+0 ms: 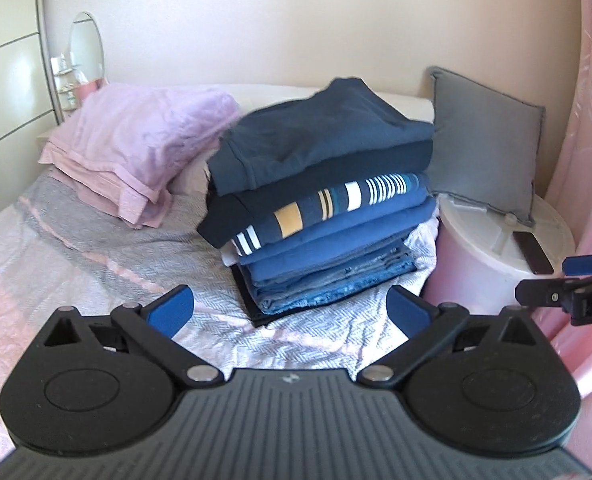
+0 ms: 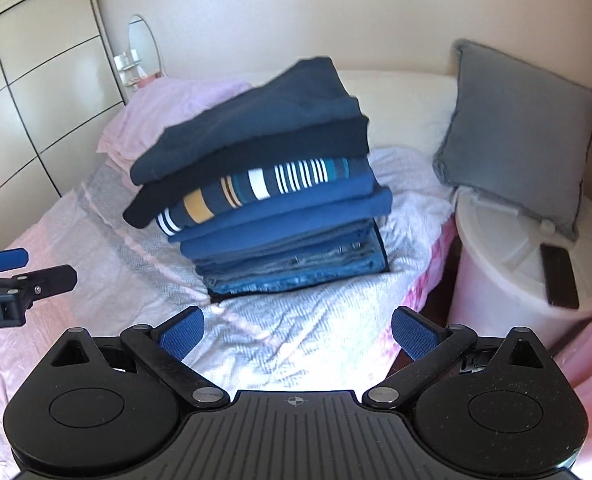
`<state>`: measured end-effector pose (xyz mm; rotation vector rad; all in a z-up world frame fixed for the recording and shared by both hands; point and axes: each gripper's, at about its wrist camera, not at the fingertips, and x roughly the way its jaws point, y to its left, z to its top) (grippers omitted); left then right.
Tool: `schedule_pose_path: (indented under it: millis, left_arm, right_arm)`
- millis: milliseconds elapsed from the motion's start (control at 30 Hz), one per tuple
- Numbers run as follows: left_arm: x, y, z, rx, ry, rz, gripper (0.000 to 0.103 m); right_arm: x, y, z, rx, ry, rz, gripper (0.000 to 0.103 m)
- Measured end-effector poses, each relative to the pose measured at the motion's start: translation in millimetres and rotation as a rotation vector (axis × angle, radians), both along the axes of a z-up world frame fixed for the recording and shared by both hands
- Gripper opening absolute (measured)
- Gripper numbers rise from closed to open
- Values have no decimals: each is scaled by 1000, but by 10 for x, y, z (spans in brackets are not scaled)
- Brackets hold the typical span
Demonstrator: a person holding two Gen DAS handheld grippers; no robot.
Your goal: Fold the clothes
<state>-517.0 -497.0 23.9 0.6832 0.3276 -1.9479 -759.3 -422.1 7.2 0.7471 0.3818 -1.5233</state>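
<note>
While both grippers hang above the near end of the bed [image 1: 96, 248] with jaws wide and holding nothing, the left gripper [image 1: 290, 312] and right gripper [image 2: 298, 334] each face the stack [image 1: 324, 204] of folded clothes at twelve o'clock. This stack sits on the bedspread, just beside a white bin [image 2: 512, 276] at three o'clock, with a lilac pillow [image 1: 144, 144] at ten. Every garment in view lies folded: dark sweatshirts on top, a striped shirt [image 2: 256, 192] in the middle, denim at the bottom. No loose garment shows. I judge the pile soft but heavy, and leaning, so it would slump if squeezed from the sides; a single piece is best pinched at a folded edge.
</note>
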Motion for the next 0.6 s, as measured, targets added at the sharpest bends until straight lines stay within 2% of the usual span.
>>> schedule_pose_path:
  millis: [233, 467, 600]
  left_arm:
    - [-192, 232, 122, -19, 19, 49, 101]
    - [-374, 404, 102, 44, 32, 117, 101]
    - [-428, 446, 70, 49, 12, 147, 101]
  right_arm:
    - [-55, 15, 159, -14, 30, 76, 102]
    - [-190, 169, 182, 11, 42, 85, 102]
    - [-258, 210, 173, 29, 46, 88, 102]
